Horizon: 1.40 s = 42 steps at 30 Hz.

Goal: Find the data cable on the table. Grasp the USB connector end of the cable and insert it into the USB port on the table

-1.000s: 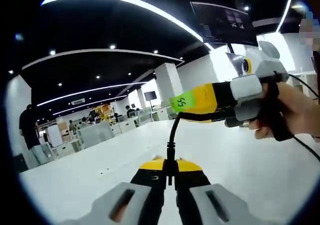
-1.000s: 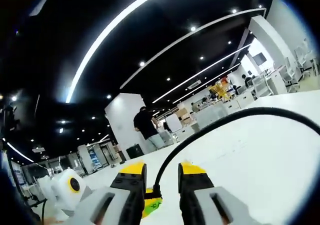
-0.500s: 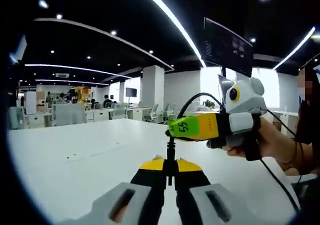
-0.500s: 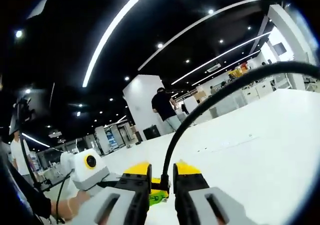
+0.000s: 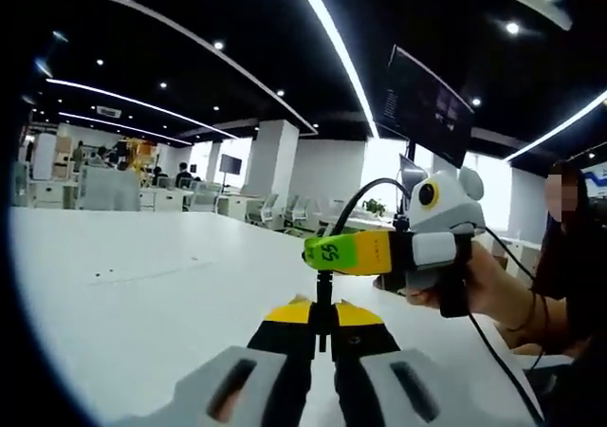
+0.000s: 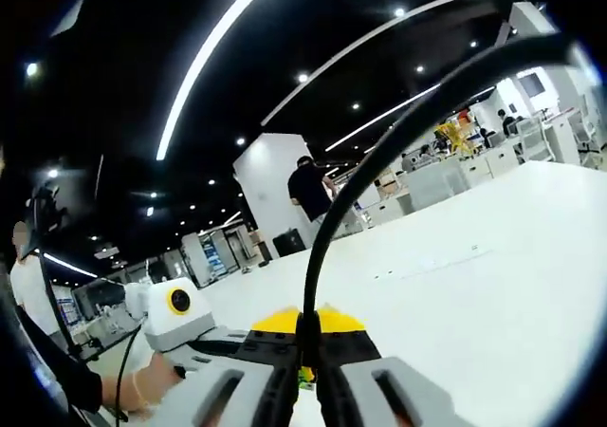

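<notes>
Your left claw (image 5: 322, 315) sits at the bottom centre of the left gripper view, its yellow-tipped jaws pinched narrow on the black data cable (image 5: 323, 289). The white worktop (image 5: 133, 285) spreads to the left and beneath, and the cable is held in the air above it. From the jaws the cable runs straight up to the tip of your right claw (image 5: 310, 253). That claw lies at mid frame towards the right, wears a green tag (image 5: 334, 252) marked 55, and is gripped by your right hand (image 5: 479, 285). A loop of cable arches over it.

In the right gripper view, your left hand (image 6: 142, 386) shows at the lower left. At bottom centre the right claw's jaws are closed tight on the cable, which climbs and sweeps to the upper right above the worktop. A person in a dark top (image 6: 308, 188) stands far behind.
</notes>
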{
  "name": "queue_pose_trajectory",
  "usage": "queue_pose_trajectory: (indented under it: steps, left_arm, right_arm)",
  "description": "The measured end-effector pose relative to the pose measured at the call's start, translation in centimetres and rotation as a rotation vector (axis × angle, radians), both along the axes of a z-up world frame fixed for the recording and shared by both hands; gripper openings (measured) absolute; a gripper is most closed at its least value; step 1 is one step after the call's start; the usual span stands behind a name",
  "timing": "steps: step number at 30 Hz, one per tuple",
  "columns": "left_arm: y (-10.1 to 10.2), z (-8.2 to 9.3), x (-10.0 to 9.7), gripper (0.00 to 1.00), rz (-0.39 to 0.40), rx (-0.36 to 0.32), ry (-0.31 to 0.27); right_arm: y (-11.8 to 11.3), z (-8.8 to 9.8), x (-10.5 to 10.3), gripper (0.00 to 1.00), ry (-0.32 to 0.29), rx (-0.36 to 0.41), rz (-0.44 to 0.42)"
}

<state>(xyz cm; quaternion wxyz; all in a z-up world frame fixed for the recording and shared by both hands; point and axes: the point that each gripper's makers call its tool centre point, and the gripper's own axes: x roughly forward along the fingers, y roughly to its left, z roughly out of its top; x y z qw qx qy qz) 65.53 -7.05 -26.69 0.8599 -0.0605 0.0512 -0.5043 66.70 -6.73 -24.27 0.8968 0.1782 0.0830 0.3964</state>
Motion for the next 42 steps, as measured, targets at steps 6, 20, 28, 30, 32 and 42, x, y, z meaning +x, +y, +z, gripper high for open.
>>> queue_pose_trajectory:
  steps: [6, 20, 28, 30, 32, 42]
  left_arm:
    - [0.1, 0.2, 0.5, 0.08, 0.016, -0.012, 0.011]
    - [0.7, -0.4, 2.6, 0.17, 0.091, 0.060, -0.015]
    - [1.4, -0.5, 4.1, 0.20, 0.134, 0.114, -0.056]
    - [1.7, -0.3, 4.6, 0.21, 0.146, 0.117, -0.061]
    - [2.0, -0.4, 5.1, 0.21, 0.157, 0.141, -0.066]
    - [2.4, -0.3, 7.7, 0.28, 0.160, 0.211, -0.071]
  right_arm:
    - [0.2, 0.2, 0.3, 0.05, -0.006, -0.013, -0.009]
    - [0.2, 0.4, 2.0, 0.05, -0.015, -0.053, -0.031]
    - [-0.7, 0.8, 4.2, 0.05, -0.014, -0.071, -0.081]
    - [-1.0, 1.0, 4.9, 0.05, -0.014, -0.077, -0.098]
    - [-1.2, 1.1, 5.4, 0.05, -0.020, -0.087, -0.114]
    - [-2.9, 2.2, 9.7, 0.05, -0.062, -0.181, -0.240]
